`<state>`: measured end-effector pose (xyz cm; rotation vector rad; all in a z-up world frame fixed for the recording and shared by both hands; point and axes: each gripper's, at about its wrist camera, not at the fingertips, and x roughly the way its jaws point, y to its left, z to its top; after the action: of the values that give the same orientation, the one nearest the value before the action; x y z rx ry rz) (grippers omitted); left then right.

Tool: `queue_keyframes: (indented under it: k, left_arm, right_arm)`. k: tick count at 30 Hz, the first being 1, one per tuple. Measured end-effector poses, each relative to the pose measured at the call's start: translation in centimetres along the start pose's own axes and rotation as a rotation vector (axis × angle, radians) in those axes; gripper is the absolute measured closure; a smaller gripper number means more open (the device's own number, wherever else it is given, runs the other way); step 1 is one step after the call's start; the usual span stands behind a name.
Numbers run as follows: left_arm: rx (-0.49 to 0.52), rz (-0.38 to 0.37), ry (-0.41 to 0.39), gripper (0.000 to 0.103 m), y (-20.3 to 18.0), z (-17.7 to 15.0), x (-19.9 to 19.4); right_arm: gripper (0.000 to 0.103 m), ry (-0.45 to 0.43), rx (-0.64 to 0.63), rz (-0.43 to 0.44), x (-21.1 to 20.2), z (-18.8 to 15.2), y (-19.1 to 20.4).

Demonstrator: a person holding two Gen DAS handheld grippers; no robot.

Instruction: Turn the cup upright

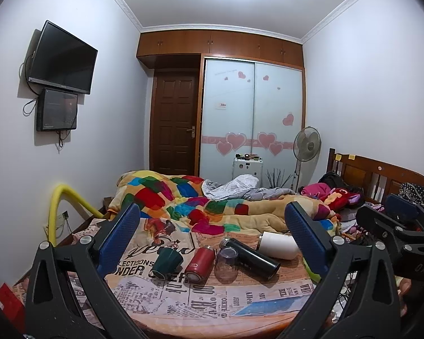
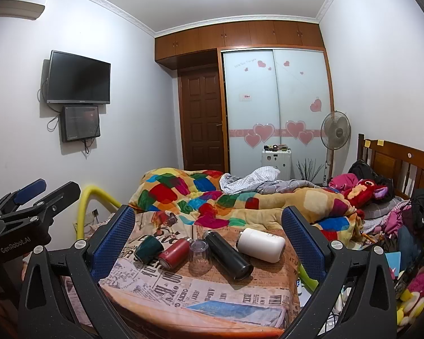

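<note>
Several cups lie on their sides on a small table covered with a newspaper-print cloth (image 1: 183,299) (image 2: 212,291). From left: a dark green cup (image 1: 166,262) (image 2: 148,248), a red cup (image 1: 199,264) (image 2: 173,254), a black flask (image 1: 251,257) (image 2: 229,254) and a white cup (image 1: 278,245) (image 2: 261,244). A clear glass (image 1: 226,264) (image 2: 200,255) stands upside down between the red cup and the flask. My left gripper (image 1: 212,240) is open and empty, held above the table's near side. My right gripper (image 2: 209,240) is open and empty too.
A bed with a patchwork blanket (image 1: 206,206) lies right behind the table, with clothes and a red plush (image 2: 364,189) at the right. A yellow padded rail (image 1: 59,206) stands at the left. A blue card (image 1: 271,305) lies on the table's near right.
</note>
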<state>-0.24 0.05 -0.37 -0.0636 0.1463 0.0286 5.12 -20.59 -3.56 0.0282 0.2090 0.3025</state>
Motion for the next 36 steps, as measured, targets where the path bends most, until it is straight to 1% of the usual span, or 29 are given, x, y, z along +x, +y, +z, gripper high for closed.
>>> queue_keyframes:
  k: [19,27,28,36]
  left_arm:
    - [0.027,0.008,0.003,0.0,-0.14,0.14,-0.32]
    - [0.029,0.008,0.002,0.0,-0.37,0.09,-0.28]
    - [0.029,0.01,0.001,0.0,-0.32,0.12,-0.28]
    - [0.03,0.01,0.001,0.0,-0.45,0.09,-0.3]
  right_arm:
    - [0.0,-0.002,0.001,0.002,-0.14,0.02,0.19]
    - [0.0,-0.002,-0.002,0.002,-0.16,0.16,0.09]
    - [0.0,-0.002,-0.002,0.003,-0.2,0.08,0.68]
    - [0.0,-0.003,-0.002,0.002,-0.36,0.18,0.35]
